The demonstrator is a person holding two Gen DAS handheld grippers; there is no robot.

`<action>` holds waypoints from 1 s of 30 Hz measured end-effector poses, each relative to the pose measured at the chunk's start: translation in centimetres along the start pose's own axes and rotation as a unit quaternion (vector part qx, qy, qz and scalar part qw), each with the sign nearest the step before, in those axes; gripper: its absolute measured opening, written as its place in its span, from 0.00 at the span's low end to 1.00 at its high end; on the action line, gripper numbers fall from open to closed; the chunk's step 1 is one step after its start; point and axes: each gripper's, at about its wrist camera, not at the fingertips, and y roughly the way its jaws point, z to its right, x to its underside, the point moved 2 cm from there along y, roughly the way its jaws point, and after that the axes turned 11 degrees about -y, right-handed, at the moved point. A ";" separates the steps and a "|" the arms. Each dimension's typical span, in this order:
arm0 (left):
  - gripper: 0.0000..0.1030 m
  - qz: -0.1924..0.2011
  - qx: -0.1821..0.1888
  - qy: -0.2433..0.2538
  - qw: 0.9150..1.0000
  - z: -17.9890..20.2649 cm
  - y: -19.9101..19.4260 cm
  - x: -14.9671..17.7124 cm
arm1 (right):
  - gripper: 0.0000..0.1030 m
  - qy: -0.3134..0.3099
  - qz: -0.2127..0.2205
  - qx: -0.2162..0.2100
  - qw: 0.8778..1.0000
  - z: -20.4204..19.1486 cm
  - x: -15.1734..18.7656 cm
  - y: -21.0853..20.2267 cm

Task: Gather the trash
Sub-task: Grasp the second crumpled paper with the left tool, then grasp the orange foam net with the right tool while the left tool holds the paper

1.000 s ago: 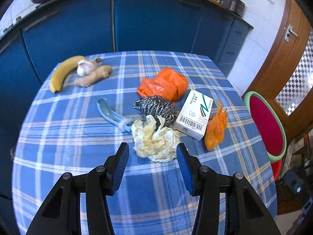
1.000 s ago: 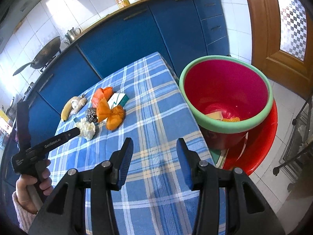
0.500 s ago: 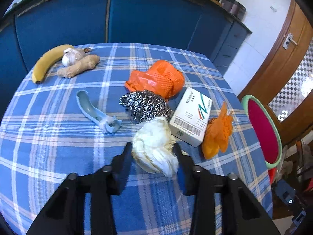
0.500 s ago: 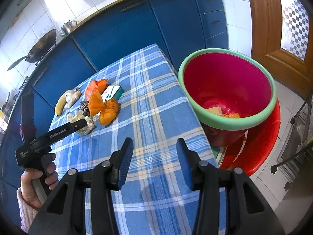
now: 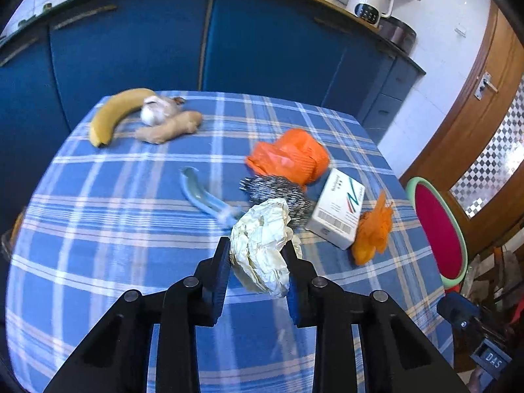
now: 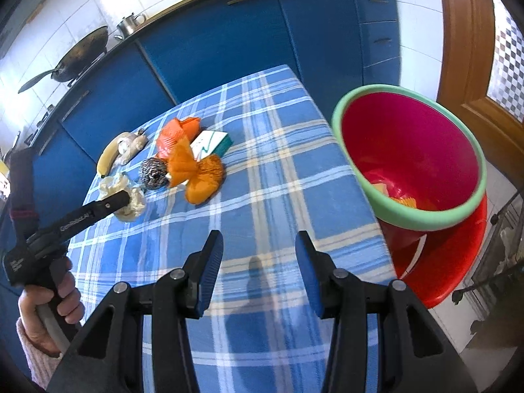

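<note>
Tablecloth (image 5: 98, 229) blurs; cream wad (image 5: 262, 255) hides scourer (image 5: 278, 190).

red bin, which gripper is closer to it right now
Right. The right gripper hangs open over the table edge just beside the red bin. The left gripper is farther back over the table, its jaws just closed on the crumpled paper.

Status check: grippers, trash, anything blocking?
Left gripper just closed on crumpled wrapper. Right gripper open, empty, over table. Bin beside table, path clear.
</note>
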 end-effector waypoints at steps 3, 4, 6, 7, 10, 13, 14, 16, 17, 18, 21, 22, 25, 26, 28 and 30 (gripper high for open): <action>0.30 0.012 -0.010 -0.003 1.000 -0.9 -0.7 -0.4 | 0.46 -0.008 -0.002 -0.007 1.000 -1.0 -0.5 0.7; 0.30 0.015 -0.013 -0.004 1.000 -1.1 -0.9 -0.5 | 0.46 -0.012 -0.003 -0.010 1.000 -1.5 -0.7 1.0; 0.30 0.020 -0.018 -0.008 1.000 -1.8 -1.1 -0.6 | 0.46 -0.018 -0.005 -0.014 1.000 -2.2 -1.1 1.6; 0.30 0.021 -0.020 -0.010 1.000 -2.0 -1.2 -0.6 | 0.46 -0.023 -0.006 -0.016 1.000 -2.7 -1.3 2.0; 0.30 0.020 -0.020 -0.016 0.999 -2.7 -1.1 -0.7 | 0.46 -0.034 -0.012 -0.021 0.999 -3.8 -1.9 3.1; 0.30 0.017 -0.018 -0.017 1.000 -2.9 -0.9 -0.6 | 0.46 -0.043 -0.018 -0.026 0.999 -4.9 -2.5 4.3; 0.30 0.016 -0.017 -0.016 1.000 -3.0 -0.8 -0.6 | 0.46 -0.044 -0.018 -0.025 0.999 -5.1 -2.7 4.6; 0.30 0.016 -0.014 -0.017 1.000 -3.0 -0.8 -0.6 | 0.46 -0.050 -0.021 -0.023 0.998 -5.6 -3.1 5.3; 0.30 0.015 -0.011 -0.018 1.000 -3.0 -0.8 -0.7 | 0.46 -0.052 -0.023 -0.021 0.998 -5.7 -3.3 5.6; 0.30 0.015 -0.010 -0.018 1.000 -3.0 -0.8 -0.7 | 0.46 -0.056 -0.024 -0.018 0.998 -5.9 -3.5 6.0; 0.30 0.015 -0.007 -0.017 1.000 -3.1 -0.9 -0.7 | 0.46 -0.065 -0.031 -0.012 0.997 -6.0 -4.1 6.9; 0.30 0.014 -0.005 -0.017 1.000 -3.1 -0.8 -0.7 | 0.46 -0.067 -0.034 -0.011 0.997 -6.0 -4.2 7.2; 0.30 0.013 -0.001 -0.017 1.000 -3.1 -0.7 -0.7 | 0.46 -0.073 -0.040 -0.009 0.996 -6.0 -4.5 7.9; 0.30 0.012 -0.001 -0.017 1.000 -3.1 -0.6 -0.6 | 0.46 -0.074 -0.041 -0.011 0.996 -6.0 -4.6 8.1; 0.30 0.010 0.000 -0.017 1.000 -3.1 -0.5 -0.6 | 0.46 -0.073 -0.046 -0.010 0.996 -5.9 -4.6 8.4; 0.30 0.008 0.001 -0.017 1.000 -3.1 -0.4 -0.6 | 0.39 -0.070 -0.049 -0.009 0.996 -5.6 -4.5 8.7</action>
